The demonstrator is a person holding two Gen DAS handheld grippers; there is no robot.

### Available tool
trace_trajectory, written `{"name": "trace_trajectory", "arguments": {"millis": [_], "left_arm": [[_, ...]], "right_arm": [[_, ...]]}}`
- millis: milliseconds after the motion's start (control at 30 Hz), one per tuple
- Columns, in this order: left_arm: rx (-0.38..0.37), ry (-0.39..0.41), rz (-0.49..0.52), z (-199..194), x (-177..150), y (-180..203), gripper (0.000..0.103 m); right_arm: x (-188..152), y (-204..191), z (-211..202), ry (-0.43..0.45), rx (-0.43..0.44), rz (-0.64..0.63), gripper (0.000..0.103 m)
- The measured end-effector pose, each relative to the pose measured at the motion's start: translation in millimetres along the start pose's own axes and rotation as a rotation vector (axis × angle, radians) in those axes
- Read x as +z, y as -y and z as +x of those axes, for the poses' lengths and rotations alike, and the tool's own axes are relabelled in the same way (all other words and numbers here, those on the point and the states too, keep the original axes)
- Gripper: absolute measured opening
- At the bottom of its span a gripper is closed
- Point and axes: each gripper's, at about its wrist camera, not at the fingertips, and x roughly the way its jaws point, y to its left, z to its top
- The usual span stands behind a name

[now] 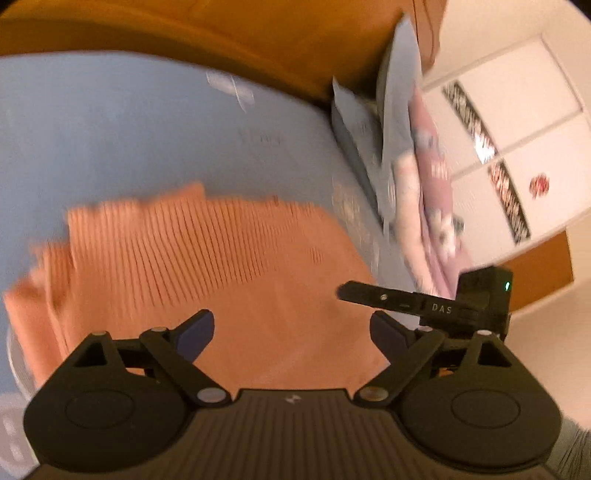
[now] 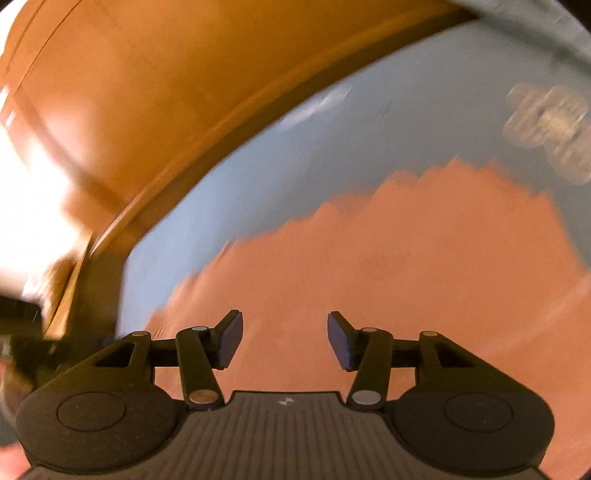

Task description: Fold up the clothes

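Observation:
An orange ribbed garment [image 1: 207,266] lies folded on a light blue bed sheet [image 1: 110,129]. My left gripper [image 1: 291,332] hangs above its near part, fingers wide open with nothing between them. In the right wrist view the same orange garment [image 2: 388,266] fills the lower middle, blurred by motion. Over it my right gripper [image 2: 285,339] is open, its blue pads [image 2: 231,341] apart and free of cloth. The tip of the other gripper [image 1: 424,301] shows at the right of the left wrist view.
A wooden headboard [image 1: 221,33] runs along the far side of the bed. Pillows and folded bedding [image 1: 424,158] are piled at the right. White wardrobe doors [image 1: 517,122] stand beyond. A pale printed patch [image 2: 554,129] marks the sheet at the far right.

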Motion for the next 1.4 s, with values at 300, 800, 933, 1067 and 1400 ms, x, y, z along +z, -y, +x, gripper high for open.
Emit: {"name": "trace_trajectory", "arguments": {"millis": [300, 800, 933, 1067, 1400], "left_arm": [[0.031, -0.089, -0.016, 26, -46, 3, 0.091], [0.112, -0.095, -0.043, -37, -59, -36, 0.091], [0.122, -0.045, 0.026, -50, -50, -13, 0.092], [0.143, 0.101, 0.084, -45, -30, -7, 0.094], [0.406, 0.081, 0.078, -28, -23, -30, 0.094]], "right_arm": [[-26, 11, 32, -0.189, 0.214, 0.018, 0.063], [-22, 128, -63, -0.038, 0.012, 0.244, 0.059], [-27, 98, -74, -0.018, -0.131, 0.182, 0.076], [-46, 62, -72, 0.013, -0.169, 0.134, 0.077], [-88, -4, -58, 0.064, -0.176, 0.218, 0.078]]}}
